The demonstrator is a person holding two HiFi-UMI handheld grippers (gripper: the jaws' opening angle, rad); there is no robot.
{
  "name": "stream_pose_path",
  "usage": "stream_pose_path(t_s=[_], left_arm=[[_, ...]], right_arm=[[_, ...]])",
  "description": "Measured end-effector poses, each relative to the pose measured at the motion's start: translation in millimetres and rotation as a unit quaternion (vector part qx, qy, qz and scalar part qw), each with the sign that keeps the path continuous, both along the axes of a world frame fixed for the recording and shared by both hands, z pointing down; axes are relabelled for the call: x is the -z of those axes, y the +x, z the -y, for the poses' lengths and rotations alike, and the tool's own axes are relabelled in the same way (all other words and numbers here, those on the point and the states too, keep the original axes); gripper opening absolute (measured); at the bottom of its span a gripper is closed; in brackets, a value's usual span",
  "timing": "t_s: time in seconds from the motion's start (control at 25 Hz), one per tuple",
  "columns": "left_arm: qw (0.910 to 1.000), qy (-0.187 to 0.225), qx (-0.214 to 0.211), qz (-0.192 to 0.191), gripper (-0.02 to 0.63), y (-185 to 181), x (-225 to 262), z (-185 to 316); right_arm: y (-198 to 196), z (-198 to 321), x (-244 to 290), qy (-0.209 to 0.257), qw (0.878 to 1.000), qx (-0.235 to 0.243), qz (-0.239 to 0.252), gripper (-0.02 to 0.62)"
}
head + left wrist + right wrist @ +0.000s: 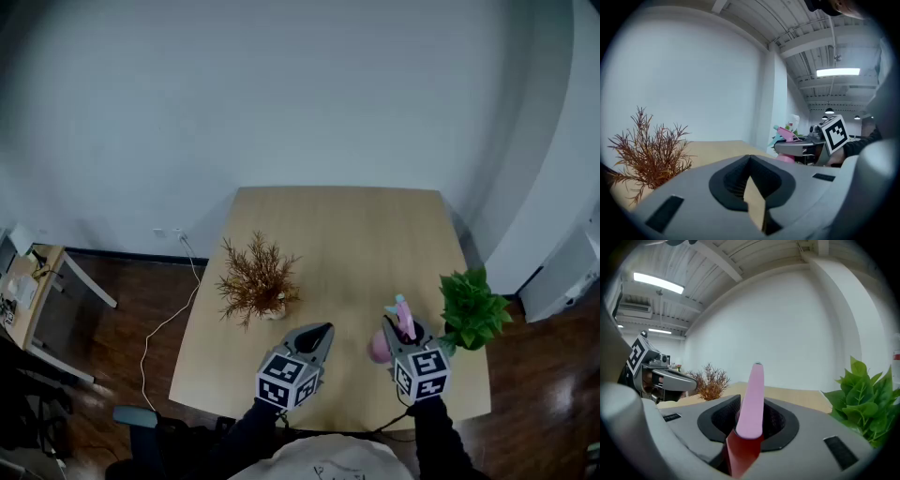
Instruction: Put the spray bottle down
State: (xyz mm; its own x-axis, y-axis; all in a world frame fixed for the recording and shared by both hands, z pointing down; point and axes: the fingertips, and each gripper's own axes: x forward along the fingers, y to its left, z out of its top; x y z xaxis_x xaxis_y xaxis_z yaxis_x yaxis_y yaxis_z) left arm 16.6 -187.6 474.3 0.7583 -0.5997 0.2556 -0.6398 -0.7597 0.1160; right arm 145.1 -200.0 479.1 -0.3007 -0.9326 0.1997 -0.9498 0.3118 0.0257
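Observation:
A pink spray bottle [403, 319] with a teal nozzle stands upright between the jaws of my right gripper [401, 332], which is shut on it near the table's front right. In the right gripper view the bottle [752, 399] fills the gap between the jaws of that gripper [751, 405]. Whether its base touches the table I cannot tell. My left gripper [324, 330] hovers beside it to the left, shut with nothing in it, and its tips meet in the left gripper view [750, 158]. From there the bottle [787, 133] shows at the right.
The light wooden table [356, 234] carries a dried brown plant [258, 279] ahead of the left gripper and a green leafy plant [473, 309] close to the right of the bottle. A white cable [169, 319] lies on the dark floor at the left.

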Motion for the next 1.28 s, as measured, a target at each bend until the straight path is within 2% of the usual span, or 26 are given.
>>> stream_pose_path(t_s=[0.48,0.64,0.84,1.28], left_arm=[[0.9999,-0.014,-0.003,0.006,0.003,5.5,-12.5,-5.9],[0.9998,-0.019,0.002,0.008,0.003,2.1,-15.5,-6.6],[0.9995,-0.025,0.010,0.013,0.003,-5.9,-20.2,-8.3],[0.9989,-0.032,0.029,0.019,0.003,-26.2,-24.2,-4.2]], right_arm=[[-12.8,88.9,-31.8,0.015,0.998,-0.012,-0.066,0.095],[-14.6,111.3,-42.3,0.025,0.998,-0.022,-0.061,0.095],[-15.5,125.2,-70.9,0.022,0.997,-0.029,-0.073,0.096],[-30.5,128.8,-81.5,0.017,0.997,-0.029,-0.072,0.097]])
